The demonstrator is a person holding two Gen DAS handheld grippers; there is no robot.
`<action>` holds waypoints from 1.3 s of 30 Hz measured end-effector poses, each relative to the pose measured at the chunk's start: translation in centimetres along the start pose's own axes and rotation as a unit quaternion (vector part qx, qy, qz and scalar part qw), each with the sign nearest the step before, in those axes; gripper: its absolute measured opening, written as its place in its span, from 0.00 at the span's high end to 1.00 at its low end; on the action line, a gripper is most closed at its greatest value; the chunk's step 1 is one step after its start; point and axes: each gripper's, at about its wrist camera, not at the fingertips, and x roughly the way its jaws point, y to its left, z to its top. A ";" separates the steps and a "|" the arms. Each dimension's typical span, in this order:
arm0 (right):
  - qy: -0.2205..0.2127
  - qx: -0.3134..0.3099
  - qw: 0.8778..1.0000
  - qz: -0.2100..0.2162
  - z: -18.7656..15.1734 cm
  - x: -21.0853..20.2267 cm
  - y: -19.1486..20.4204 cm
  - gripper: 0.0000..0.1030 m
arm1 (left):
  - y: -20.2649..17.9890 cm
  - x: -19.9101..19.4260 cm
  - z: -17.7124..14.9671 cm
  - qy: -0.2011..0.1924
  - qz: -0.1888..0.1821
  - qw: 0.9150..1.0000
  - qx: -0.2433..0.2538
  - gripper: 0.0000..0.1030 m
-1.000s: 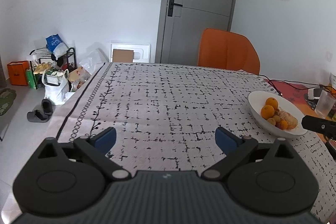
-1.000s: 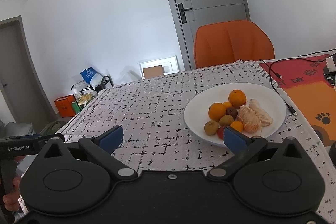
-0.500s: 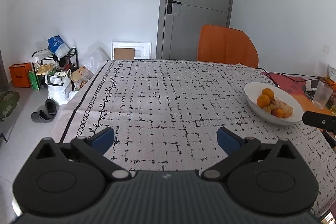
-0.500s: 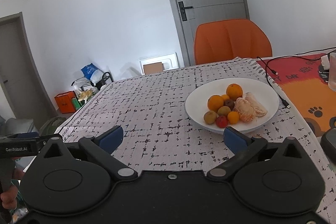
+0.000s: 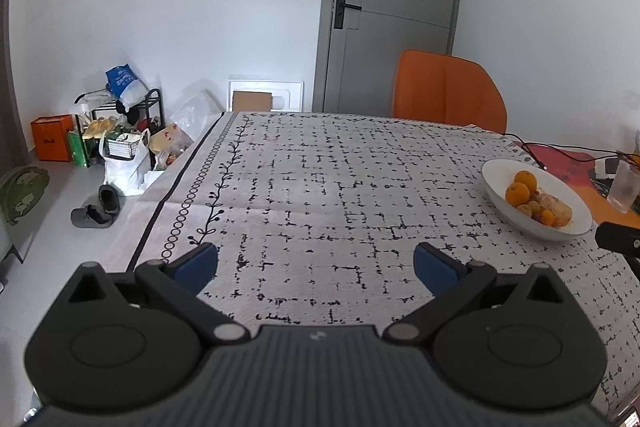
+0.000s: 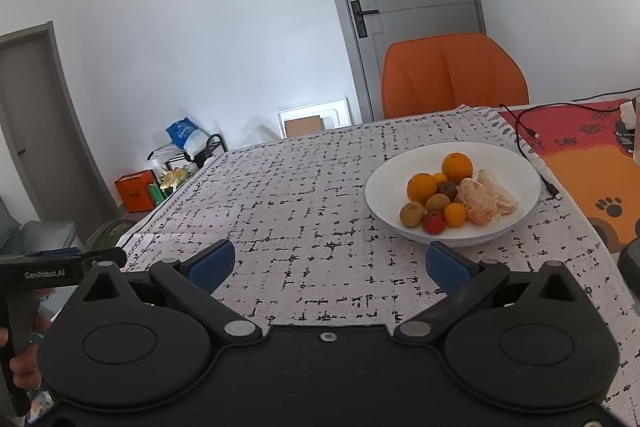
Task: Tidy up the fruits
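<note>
We find the left gripper (image 5: 316, 263) nearest the lens in its own view, its blue-padded fingers spread wide with nothing between them, held above the patterned tablecloth (image 5: 320, 187). The right gripper (image 6: 328, 263) is likewise spread wide and holds nothing, its fingers framing bare cloth just short of the white bowl (image 6: 516, 163). At the lower left of the right wrist view we note a hand (image 6: 20, 367) gripping the handle of the other device.

The bowl stands on the cloth toward the table's right side, just ahead of the right gripper and well to the right of the left one (image 5: 576, 203). In it we count two large oranges (image 6: 457, 166), touching a cluster of smaller fruit: a brownish-yellow round fruit (image 6: 412, 214), a small red fruit (image 6: 434, 223), a small orange fruit (image 6: 455, 214) and a dark one at the middle. Peeled citrus segments (image 6: 486, 201) lie against the cluster on its right side.

Just beyond the bowl a black cable (image 6: 532, 155) runs along the edge of an orange and red mat (image 6: 592, 163). At the far side of the table stands an orange chair (image 6: 452, 75), with a grey door (image 6: 412, 3) behind it, shut. On the floor to the left sit a rack with bags (image 5: 116, 131) and a pair of slippers (image 5: 98, 207).
</note>
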 end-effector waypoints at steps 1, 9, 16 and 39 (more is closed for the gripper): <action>0.001 0.002 1.000 -0.002 0.0 0.1 -0.1 0.00 | 0.1 0.0 0.0 0.000 -0.001 1.000 -0.002 0.00; 0.005 0.006 1.000 -0.007 -0.2 0.3 -0.1 0.00 | -0.2 -0.2 -0.5 0.004 -0.003 1.000 0.012 0.00; 0.003 0.003 1.000 -0.007 0.1 0.3 0.0 0.00 | -0.1 -0.3 -0.4 -0.001 0.001 1.000 0.009 0.00; 0.006 0.008 1.000 -0.007 0.1 0.7 0.0 0.00 | 0.1 -0.2 -0.6 0.004 0.003 1.000 0.011 0.00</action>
